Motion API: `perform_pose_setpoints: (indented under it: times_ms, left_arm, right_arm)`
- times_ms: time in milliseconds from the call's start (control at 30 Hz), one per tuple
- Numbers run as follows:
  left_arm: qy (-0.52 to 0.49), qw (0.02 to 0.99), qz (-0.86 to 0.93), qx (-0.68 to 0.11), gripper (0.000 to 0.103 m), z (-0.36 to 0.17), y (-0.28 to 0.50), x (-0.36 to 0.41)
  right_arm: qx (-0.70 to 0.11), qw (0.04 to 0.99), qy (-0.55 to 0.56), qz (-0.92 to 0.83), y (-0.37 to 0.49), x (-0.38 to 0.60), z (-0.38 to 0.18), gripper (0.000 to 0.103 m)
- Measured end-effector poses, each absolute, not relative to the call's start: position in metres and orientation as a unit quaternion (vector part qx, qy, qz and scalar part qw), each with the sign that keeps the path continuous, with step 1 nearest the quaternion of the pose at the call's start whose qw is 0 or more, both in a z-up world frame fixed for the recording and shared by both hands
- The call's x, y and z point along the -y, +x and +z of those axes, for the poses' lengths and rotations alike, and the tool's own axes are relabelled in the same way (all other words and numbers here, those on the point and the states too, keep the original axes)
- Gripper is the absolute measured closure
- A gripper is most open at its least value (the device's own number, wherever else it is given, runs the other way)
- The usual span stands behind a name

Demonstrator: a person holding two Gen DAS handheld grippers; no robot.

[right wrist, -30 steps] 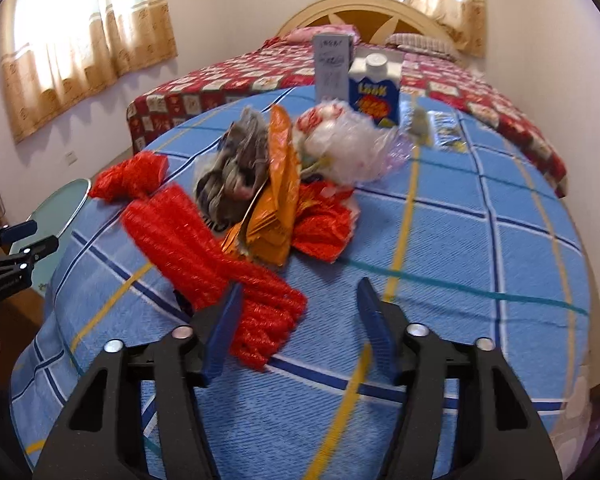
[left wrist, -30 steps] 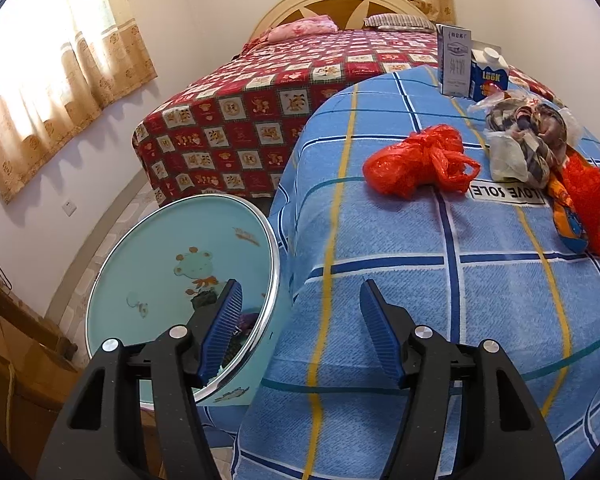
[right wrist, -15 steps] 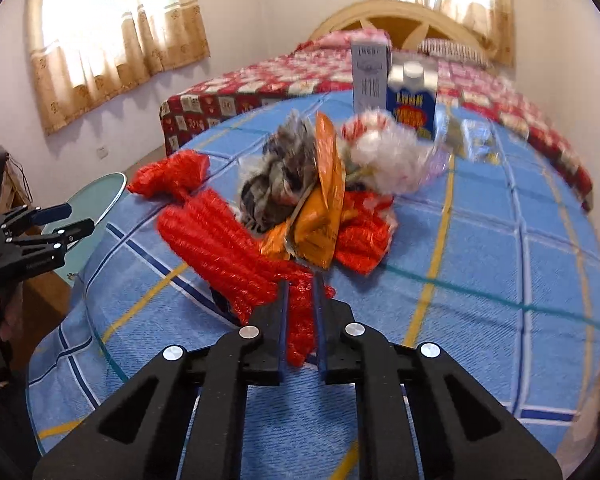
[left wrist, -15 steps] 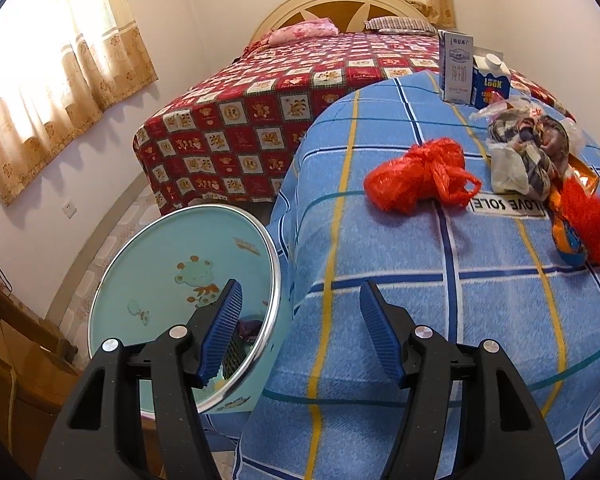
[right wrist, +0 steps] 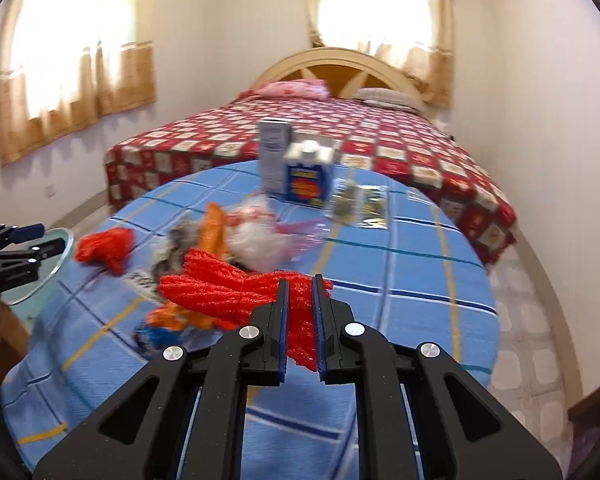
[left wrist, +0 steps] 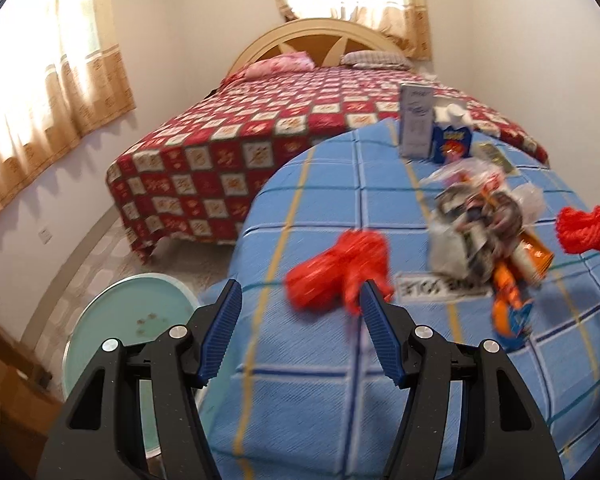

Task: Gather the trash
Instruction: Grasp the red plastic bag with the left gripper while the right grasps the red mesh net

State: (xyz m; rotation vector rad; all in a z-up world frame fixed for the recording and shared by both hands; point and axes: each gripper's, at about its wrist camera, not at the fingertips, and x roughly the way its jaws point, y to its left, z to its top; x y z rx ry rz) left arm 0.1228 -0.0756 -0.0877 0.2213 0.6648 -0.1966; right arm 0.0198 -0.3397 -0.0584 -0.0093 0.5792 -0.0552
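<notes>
Over the near bench [right wrist: 400, 280]: right claw [right wrist: 300, 320] pinching red mesh netting [right wrist: 220, 292], left claw [left wrist: 300, 336] spread, empty; pickup step, next carry to teal bin [left wrist: 112, 320], probably.

Behind the desk [right wrist: 420, 264], draped in a blue plaid cloth, you see a bed [right wrist: 380, 136] under a red patchwork quilt, with a pink pillow [right wrist: 296, 89] and a checked pillow [right wrist: 388, 96] against its arched wooden headboard [right wrist: 332, 68]. Tan curtains [left wrist: 56, 92] hang over the bright windows on the left and behind the bed. The floor [left wrist: 112, 248] beside the bed is tiled.
</notes>
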Motion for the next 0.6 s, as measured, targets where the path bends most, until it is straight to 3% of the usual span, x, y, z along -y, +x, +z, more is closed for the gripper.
perform_pose_setpoints:
  times_ms: [133,167,200,300,600]
  left_arm:
    - [0.110,0.925,-0.100,-0.351,0.042,-0.104,0.143,0.089]
    - [0.107,0.922,-0.103,-0.358,0.046,-0.107,0.146,0.090]
    - [0.107,0.916,-0.111,-0.369,0.066,-0.112,0.151,0.092]
    - [0.088,0.902,-0.144,-0.398,0.100,-0.122,0.155,0.091]
    - [0.101,0.920,-0.132,-0.355,0.101,-0.094,0.132,0.074]
  right_arm:
    - [-0.296,0.954,0.004,-0.046,0.027,0.357,-0.072,0.091]
    - [-0.299,0.953,0.009,-0.048,0.029,0.361,-0.076,0.091]
    - [-0.301,0.952,0.011,-0.049,0.029,0.363,-0.078,0.091]
    - [-0.302,0.952,0.015,-0.048,0.031,0.365,-0.082,0.091]
    - [-0.265,0.964,0.014,-0.024,0.029,0.347,-0.055,0.091]
